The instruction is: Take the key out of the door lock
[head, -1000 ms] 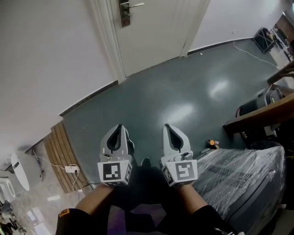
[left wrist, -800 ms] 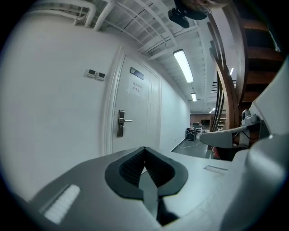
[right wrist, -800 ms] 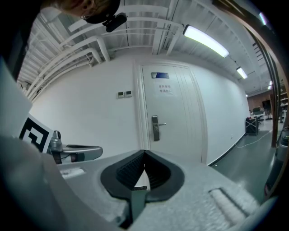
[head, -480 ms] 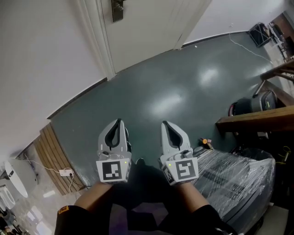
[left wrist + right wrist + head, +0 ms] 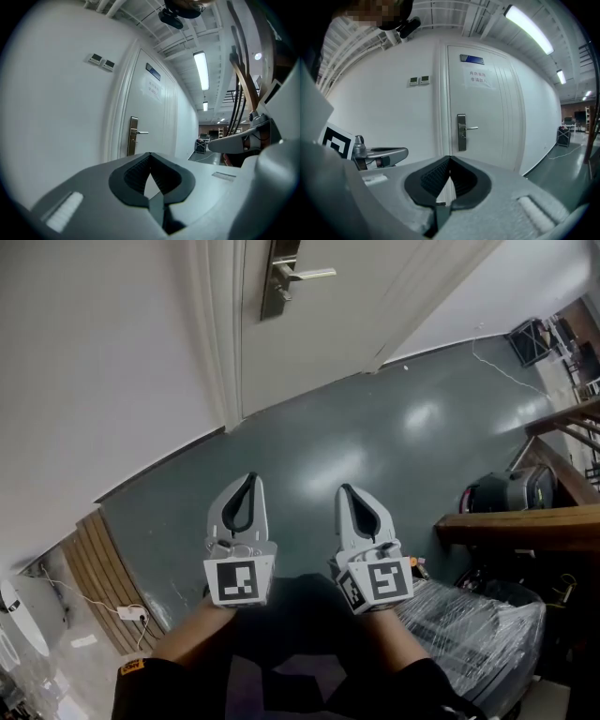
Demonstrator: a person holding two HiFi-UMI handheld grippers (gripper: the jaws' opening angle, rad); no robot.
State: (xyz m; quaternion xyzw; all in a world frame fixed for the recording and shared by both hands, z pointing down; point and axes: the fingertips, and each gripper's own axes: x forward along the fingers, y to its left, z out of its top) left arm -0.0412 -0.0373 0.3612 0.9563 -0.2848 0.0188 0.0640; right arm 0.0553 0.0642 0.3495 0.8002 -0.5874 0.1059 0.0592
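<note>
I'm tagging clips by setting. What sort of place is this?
Likely a corridor in an office or workshop building: a white door with a lever handle and a paper notice, ceiling strip lights, and a glossy dark floor.

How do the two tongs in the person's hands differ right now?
The left tongs carry a marker cube facing the head camera almost squarely; the right tongs carry one turned, showing two faces. The black patterns on the two cubes differ. The left tongs sit nearer the wall, the right tongs nearer the plastic-wrapped bundle. Both are shut, empty and pointing toward the door.
</note>
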